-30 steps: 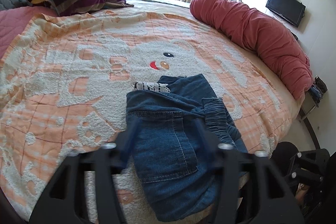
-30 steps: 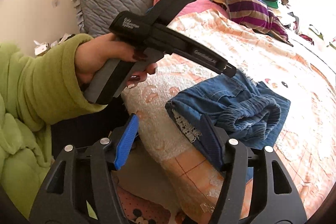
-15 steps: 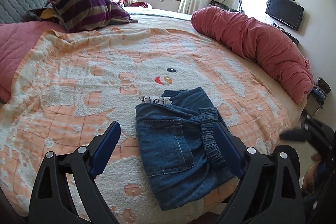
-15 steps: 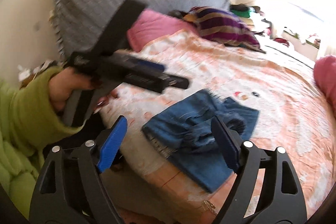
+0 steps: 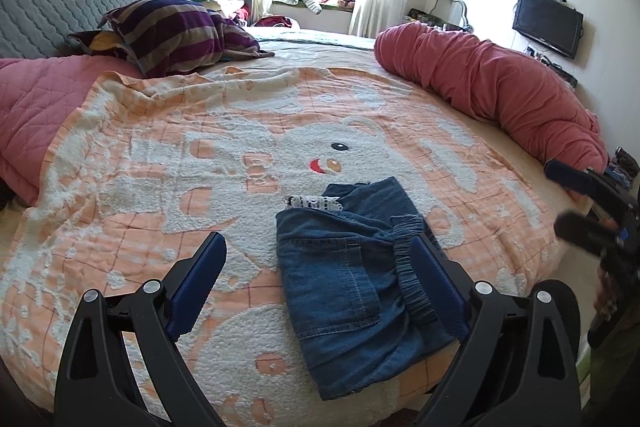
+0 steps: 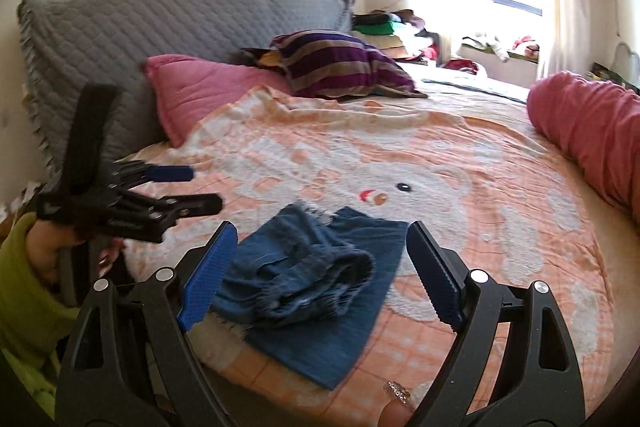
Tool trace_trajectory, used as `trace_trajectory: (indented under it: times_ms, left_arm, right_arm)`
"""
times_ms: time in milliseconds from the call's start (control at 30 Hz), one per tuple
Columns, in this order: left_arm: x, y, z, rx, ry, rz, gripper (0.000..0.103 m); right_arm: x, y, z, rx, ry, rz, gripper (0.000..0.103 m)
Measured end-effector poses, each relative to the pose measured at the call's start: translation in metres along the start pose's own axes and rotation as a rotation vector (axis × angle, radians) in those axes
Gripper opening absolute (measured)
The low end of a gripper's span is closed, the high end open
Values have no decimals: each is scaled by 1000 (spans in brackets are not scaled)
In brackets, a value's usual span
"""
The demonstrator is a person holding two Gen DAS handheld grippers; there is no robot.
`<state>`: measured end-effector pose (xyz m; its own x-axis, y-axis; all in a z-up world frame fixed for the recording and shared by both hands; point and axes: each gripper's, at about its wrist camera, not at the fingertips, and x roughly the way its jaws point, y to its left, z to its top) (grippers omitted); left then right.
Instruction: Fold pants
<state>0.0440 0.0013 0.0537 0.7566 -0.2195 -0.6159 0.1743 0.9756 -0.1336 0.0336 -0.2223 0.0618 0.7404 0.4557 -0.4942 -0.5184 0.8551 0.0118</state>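
Note:
A pair of blue denim pants [image 5: 352,287] lies folded into a small bundle near the front edge of the bed, elastic waistband on top at the right. It also shows in the right wrist view [image 6: 316,275]. My left gripper [image 5: 320,287] is open and empty, raised above and behind the bundle; it shows from the side in the right wrist view [image 6: 200,189]. My right gripper [image 6: 320,275] is open and empty, held off the bed to the right; it shows blurred in the left wrist view [image 5: 560,195].
An orange and white bear blanket [image 5: 200,167] covers the round bed. A rolled red quilt [image 5: 500,87] lies along the right edge. A striped pillow [image 5: 176,35], a pink pillow [image 6: 188,95] and a grey headboard [image 6: 140,27] are at the far left.
Both grippers have pulled back and up from the pants, and the left one has opened. The folded bundle has stayed in place on the blanket.

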Motion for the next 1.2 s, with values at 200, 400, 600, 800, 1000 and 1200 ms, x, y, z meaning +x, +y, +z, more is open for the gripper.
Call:
trace_trajectory:
  times_ms: [200,400,600,800,1000,1200]
  left_arm:
    - [15,5,-5,-13,27,22,92]
    - [40,12,-15,-56,80,10,92]
    - [67,15,-26,-91,145,-16,92]
    - [88,20,-34,-107,186,-29,92]
    - [110,27,-40,-142,226,-65,82]
    - [125,29,-39,-183,252,-122,73]
  right_arm:
    - [18,-21,-5,62,52,-83,80]
    - [50,-50,-24,178,155,-110,80]
    - [81,-66,-43,257,251,-73,68]
    - [108,-68,-53,274,340,-44,57]
    - [143,-78,-65,335,427,22,47]
    - [158,-88,-69,375,443,84,47]
